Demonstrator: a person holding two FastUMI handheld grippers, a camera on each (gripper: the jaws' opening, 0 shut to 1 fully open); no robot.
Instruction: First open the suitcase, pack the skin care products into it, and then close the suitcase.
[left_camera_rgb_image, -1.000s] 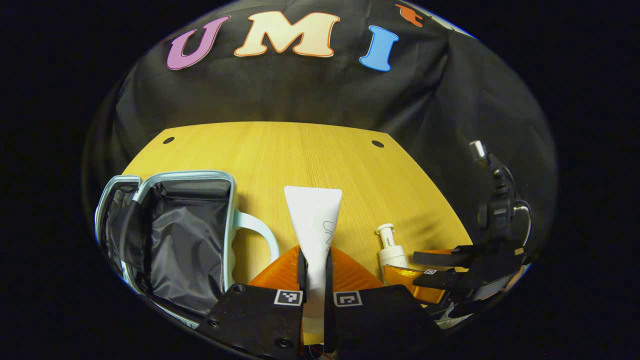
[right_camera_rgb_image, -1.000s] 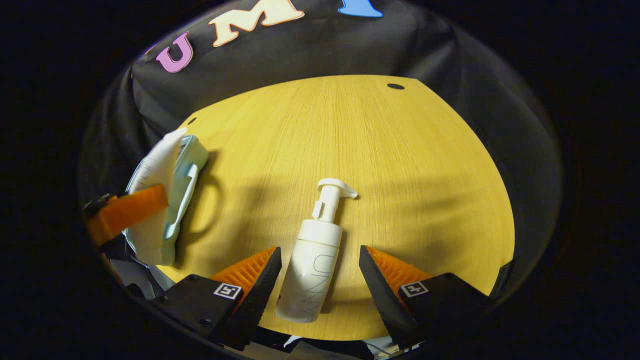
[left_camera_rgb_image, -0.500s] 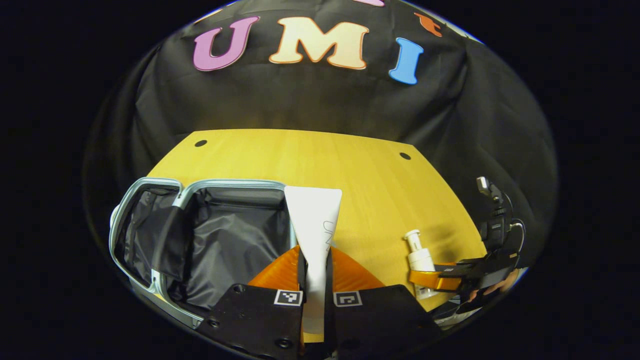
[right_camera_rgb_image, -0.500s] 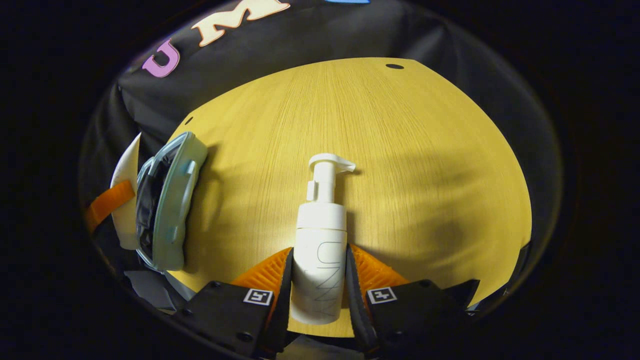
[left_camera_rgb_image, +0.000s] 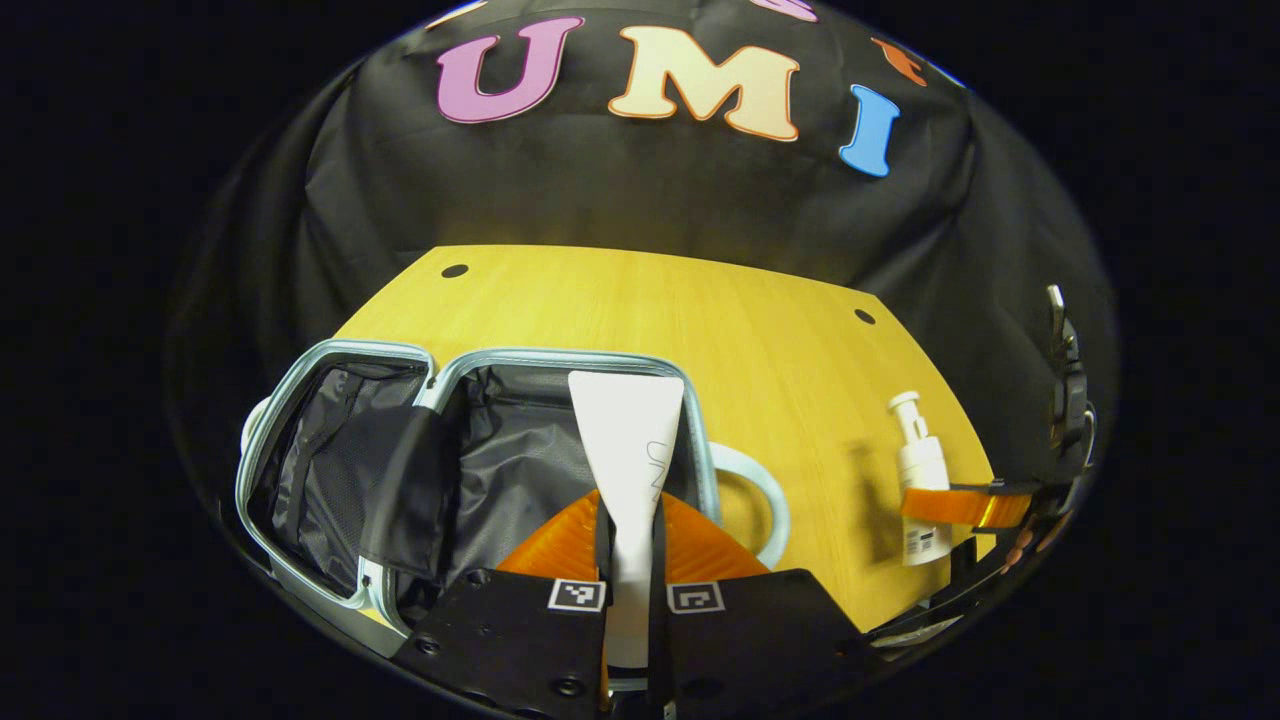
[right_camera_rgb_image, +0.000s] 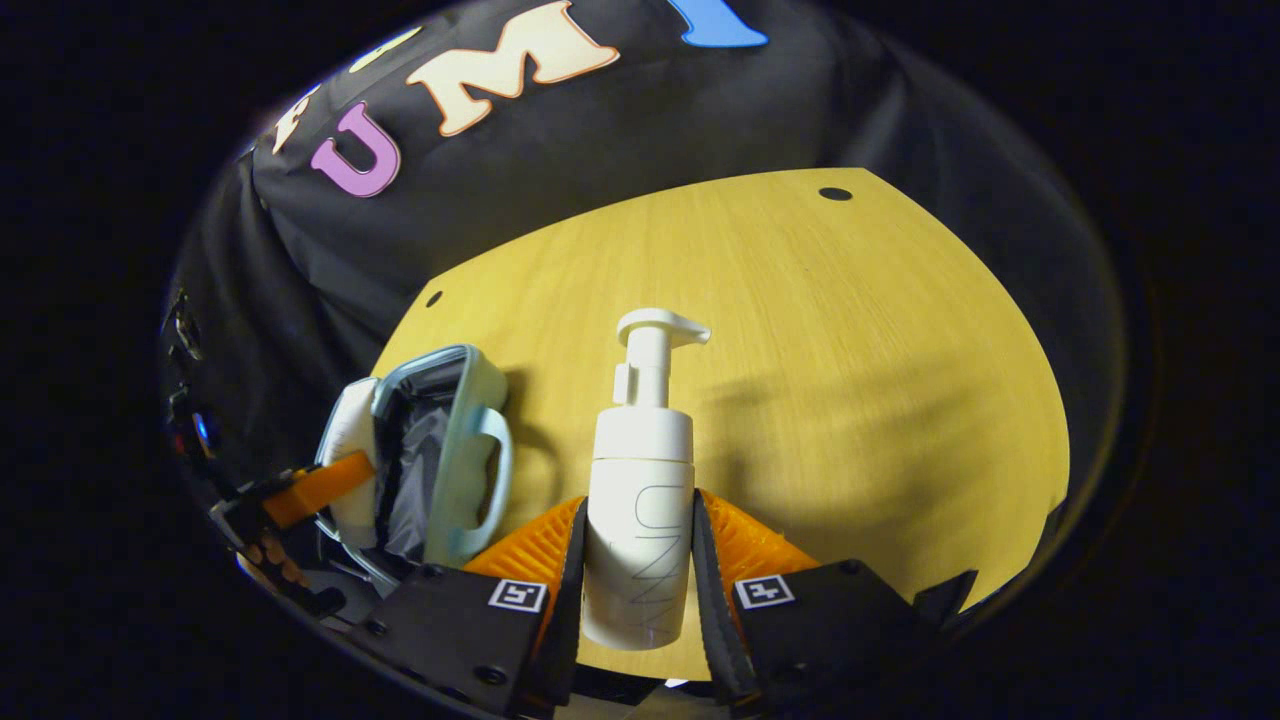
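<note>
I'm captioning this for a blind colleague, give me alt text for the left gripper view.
The left gripper is shut on a white tube, held over the open suitcase on a wooden table. Far right, the right gripper holds a white pump bottle.

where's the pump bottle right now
In the right gripper view the pump bottle is clamped upright in the right gripper, to the right of the open suitcase. The left gripper view shows it at far right.
</note>
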